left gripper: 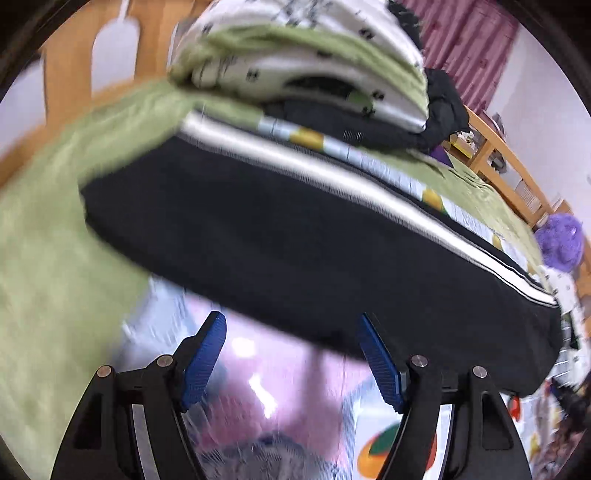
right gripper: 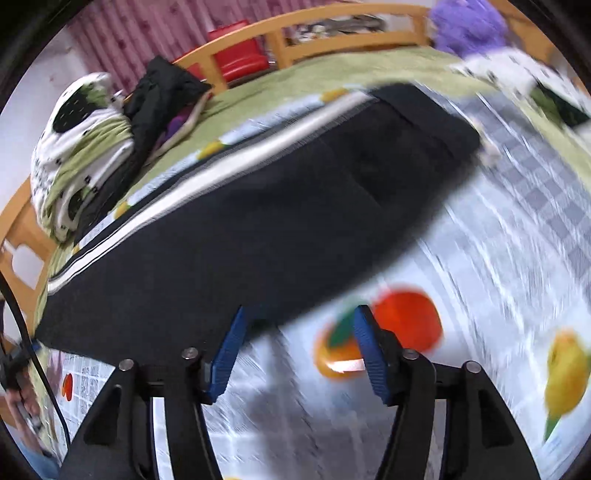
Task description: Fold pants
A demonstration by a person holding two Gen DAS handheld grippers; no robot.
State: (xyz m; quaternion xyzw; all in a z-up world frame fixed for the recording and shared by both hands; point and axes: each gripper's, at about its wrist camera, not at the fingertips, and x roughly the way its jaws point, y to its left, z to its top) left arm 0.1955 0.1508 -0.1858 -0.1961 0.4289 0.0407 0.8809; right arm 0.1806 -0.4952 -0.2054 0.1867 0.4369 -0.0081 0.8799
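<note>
Pants axis: your black pants (left gripper: 295,240) lie as one long band on the bed; in the left wrist view the long axis runs from upper left to lower right, in the right wrist view (right gripper: 258,221) from lower left to upper right.
Pants look: dark, flat and smooth, with a white stripe (left gripper: 332,173) along the far long edge; both views are motion-blurred, so you can't read seams or which end is the waist.
Pants place: they rest on a fruit-print sheet (right gripper: 498,258) spread over a green blanket (left gripper: 48,236), in front of both your grippers.
Left gripper (left gripper: 291,354): blue pads spread wide apart, nothing between them; the near edge of the pants sits just beyond the fingertips, the right-hand tip looks level with that edge, but you cannot tell whether it touches.
Right gripper (right gripper: 299,343): pads apart and empty; its left fingertip lies against the near edge of the pants, its right one over the printed orange (right gripper: 406,321).
Behind the pants: a folded white-and-green bedding pile (left gripper: 295,62), a black garment (right gripper: 162,92), a purple fluffy item (left gripper: 559,240) and the wooden bed rail (right gripper: 332,33).
</note>
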